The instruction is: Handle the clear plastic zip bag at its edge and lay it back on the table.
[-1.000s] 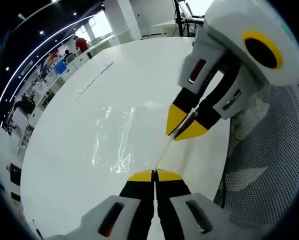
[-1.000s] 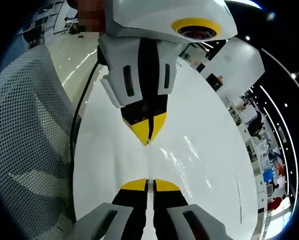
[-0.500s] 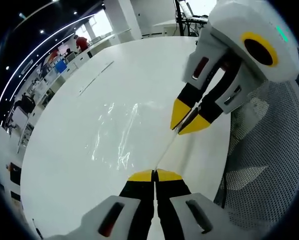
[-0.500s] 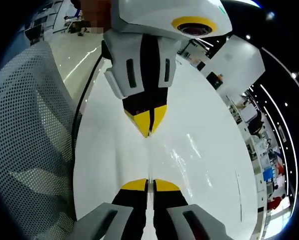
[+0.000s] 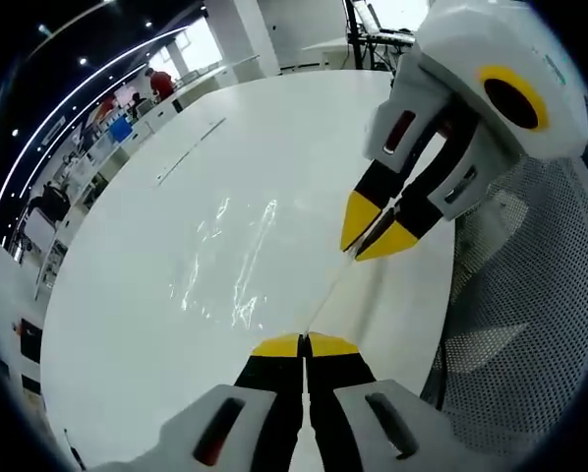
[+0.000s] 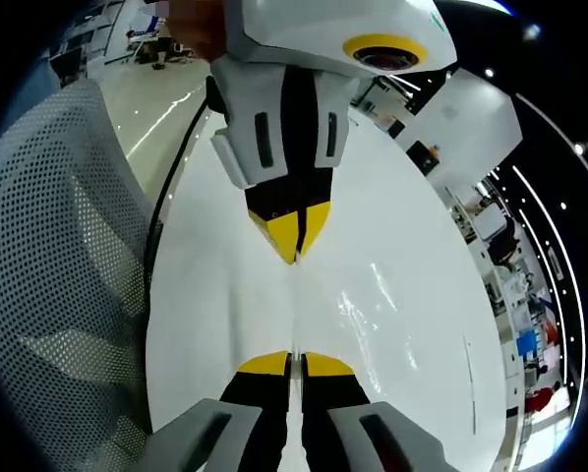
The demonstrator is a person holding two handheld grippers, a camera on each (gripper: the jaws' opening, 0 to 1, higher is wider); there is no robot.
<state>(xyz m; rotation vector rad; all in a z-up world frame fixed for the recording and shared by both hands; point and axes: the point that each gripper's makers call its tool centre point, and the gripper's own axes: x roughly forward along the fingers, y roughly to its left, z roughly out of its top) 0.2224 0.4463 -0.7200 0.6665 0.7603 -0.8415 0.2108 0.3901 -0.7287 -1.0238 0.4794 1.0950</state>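
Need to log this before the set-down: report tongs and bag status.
Left tongs shut on bag edge. Right tongs shut on same edge, facing left. Bag edge taut between them over table. Mesh chair alongside, nothing blocking.

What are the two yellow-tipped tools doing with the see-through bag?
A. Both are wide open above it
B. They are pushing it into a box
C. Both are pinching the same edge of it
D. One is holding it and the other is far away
C: the left tool and the right tool are each shut on one edge of the clear plastic zip bag, which stretches between their tips over the white table.
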